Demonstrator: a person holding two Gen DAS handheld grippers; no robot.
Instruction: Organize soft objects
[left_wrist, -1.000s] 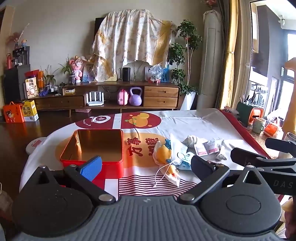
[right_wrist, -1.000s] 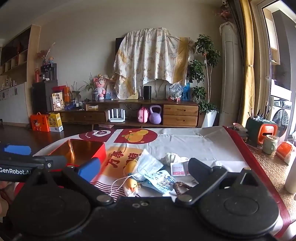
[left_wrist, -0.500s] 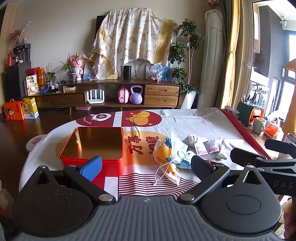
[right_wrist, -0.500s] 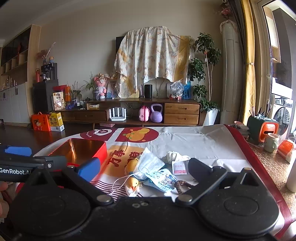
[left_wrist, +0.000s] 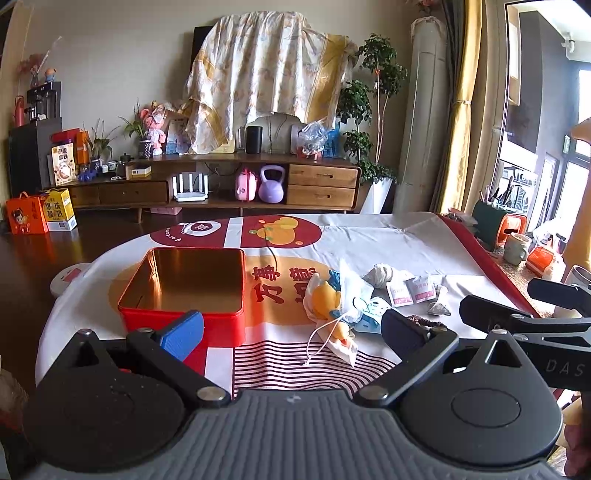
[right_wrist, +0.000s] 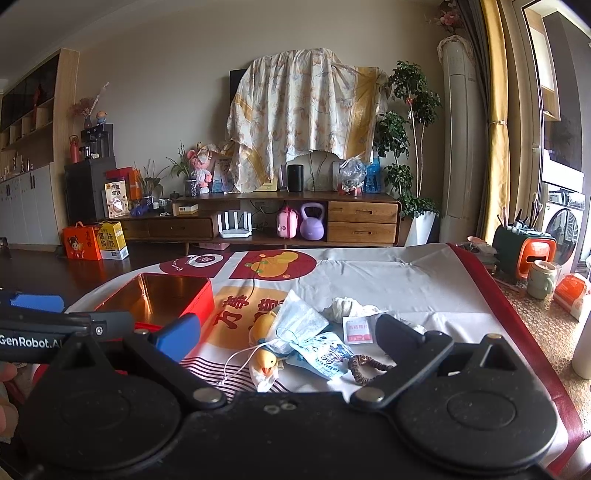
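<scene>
So, in the left wrist view nothing is sorted yet: the red tin (left_wrist: 184, 291) sits bare inside at near left on the desk (left_wrist: 388, 240), and the soft pile (left_wrist: 343, 306) — a yellow plush, a mask, small packets — lies to its right, apart from it. The left tongs (left_wrist: 291, 332) hang apart, holding nothing, short of both. The tin's near wall is partly behind a blue pad.

In the right wrist view the right tongs (right_wrist: 288, 339) also stand apart and hold nothing, just short of the pile (right_wrist: 295, 339). A brown hair tie (right_wrist: 365, 363) lies at its right edge — the packets' print is too small to read. All of the packing remains.
</scene>
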